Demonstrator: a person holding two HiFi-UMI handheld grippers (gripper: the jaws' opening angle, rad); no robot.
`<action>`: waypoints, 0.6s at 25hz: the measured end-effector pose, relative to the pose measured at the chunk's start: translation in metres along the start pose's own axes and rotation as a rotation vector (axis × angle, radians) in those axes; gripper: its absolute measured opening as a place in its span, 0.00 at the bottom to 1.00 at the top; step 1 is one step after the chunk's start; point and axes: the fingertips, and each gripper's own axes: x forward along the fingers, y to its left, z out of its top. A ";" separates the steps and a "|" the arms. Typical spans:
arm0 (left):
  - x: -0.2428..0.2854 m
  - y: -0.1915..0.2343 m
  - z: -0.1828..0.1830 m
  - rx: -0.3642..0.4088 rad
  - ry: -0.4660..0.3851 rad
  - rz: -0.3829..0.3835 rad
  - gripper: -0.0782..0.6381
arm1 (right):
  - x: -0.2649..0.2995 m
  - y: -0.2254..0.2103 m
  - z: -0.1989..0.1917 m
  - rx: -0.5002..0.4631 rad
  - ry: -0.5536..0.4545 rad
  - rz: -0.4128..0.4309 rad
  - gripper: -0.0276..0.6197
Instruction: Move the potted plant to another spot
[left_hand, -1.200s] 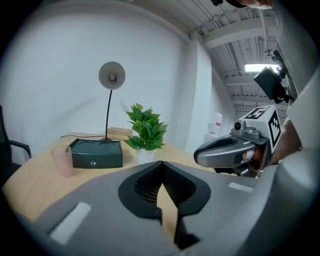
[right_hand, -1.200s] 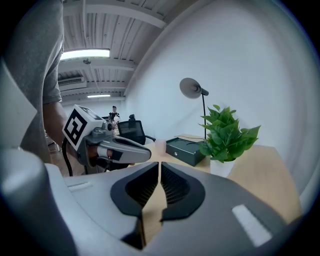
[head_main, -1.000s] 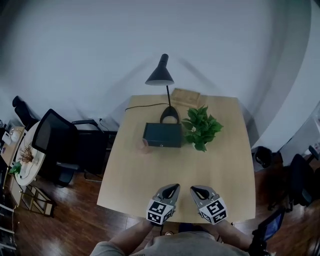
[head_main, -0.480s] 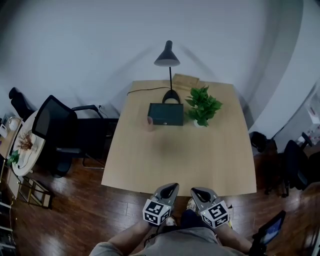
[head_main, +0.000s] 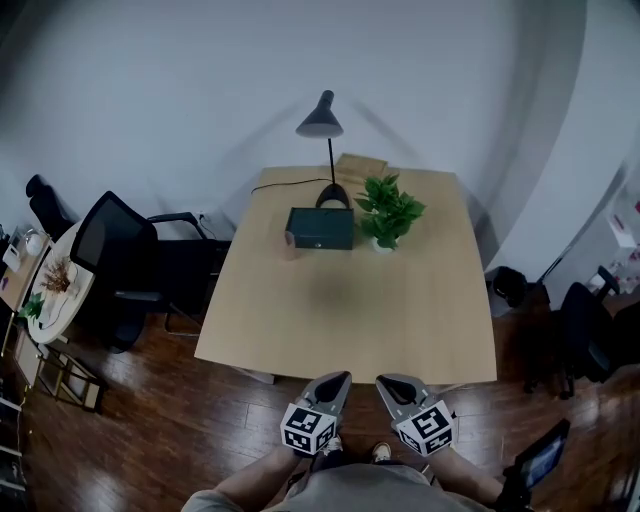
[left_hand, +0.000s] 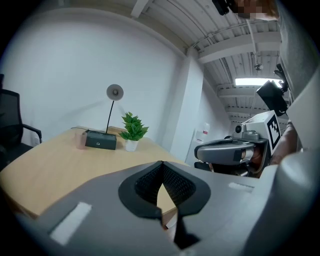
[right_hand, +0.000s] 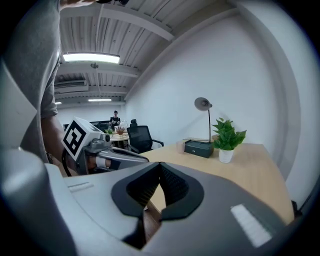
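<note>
A small green potted plant (head_main: 386, 212) in a white pot stands at the far end of the wooden table (head_main: 350, 310), just right of a dark box (head_main: 321, 228). It also shows in the left gripper view as the plant (left_hand: 132, 131) and in the right gripper view as the plant (right_hand: 227, 138). Both grippers hover off the table's near edge, over the floor, far from the plant. My left gripper (head_main: 338, 380) is shut and empty. My right gripper (head_main: 386, 383) is shut and empty too.
A black desk lamp (head_main: 322, 130) and a flat wooden block (head_main: 358, 166) stand behind the box. A pinkish cup (head_main: 290, 240) sits left of the box. A black office chair (head_main: 120, 270) is left of the table, a round side table (head_main: 55, 290) beyond it.
Both grippers have drawn back from above the table's near part to beyond its front edge. The table and plant look farther away. Jaws stayed shut.
</note>
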 end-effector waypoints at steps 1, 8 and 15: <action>0.002 -0.009 -0.002 -0.007 0.000 0.006 0.11 | -0.009 -0.005 -0.003 0.000 0.000 -0.001 0.05; 0.012 -0.058 -0.013 -0.035 -0.002 0.029 0.11 | -0.061 -0.022 -0.029 0.018 0.011 0.000 0.05; 0.014 -0.089 -0.007 0.006 -0.008 -0.037 0.11 | -0.082 -0.020 -0.022 0.012 -0.009 -0.031 0.05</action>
